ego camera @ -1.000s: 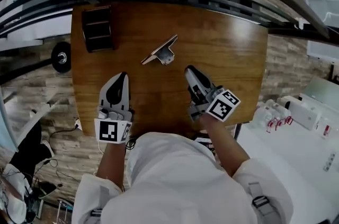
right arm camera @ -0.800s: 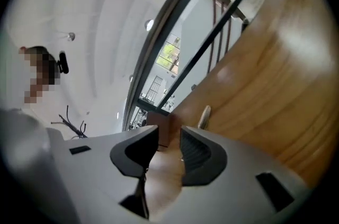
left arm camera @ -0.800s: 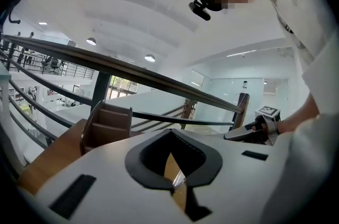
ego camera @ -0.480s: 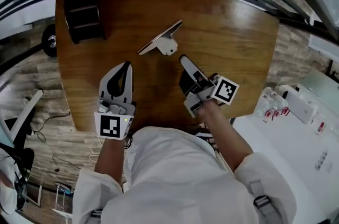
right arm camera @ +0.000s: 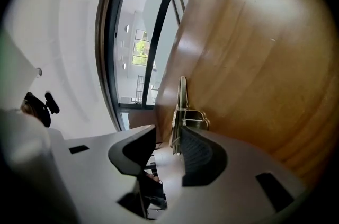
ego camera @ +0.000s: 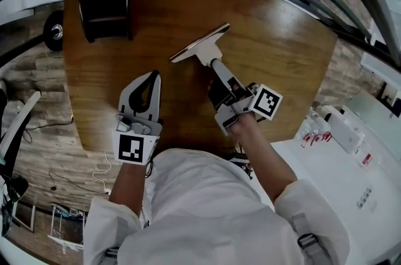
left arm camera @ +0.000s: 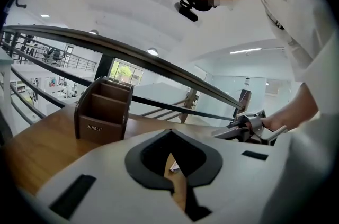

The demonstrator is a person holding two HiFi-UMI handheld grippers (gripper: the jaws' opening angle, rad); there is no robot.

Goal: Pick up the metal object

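Over the last second I have brought the right tool (ego camera: pixel 212 72) forward across the glossy brown wooden tabletop (ego camera: pixel 269 38), and its jaws have gone from nearly closed to spread wide. The task's thing, a flat silver metal bar with a small spring-clip handle (ego camera: pixel 202 47), lies near the middle of the tabletop. The tool's tips now reach that handle end.

In the right gripper view the metal piece (right arm camera: pixel 183 106) stands edge-on just beyond the tips, in line with the gap and nearer the ribbed pad. Neither pad presses on it, so nothing is held yet.

I judge the approach done. What remains is a short push forward, a squeeze, then the lift.

My left tool (ego camera: pixel 150 74) rests apart, jaws pressed together on nothing, below the dark brown compartmented organiser (ego camera: pixel 105 4).
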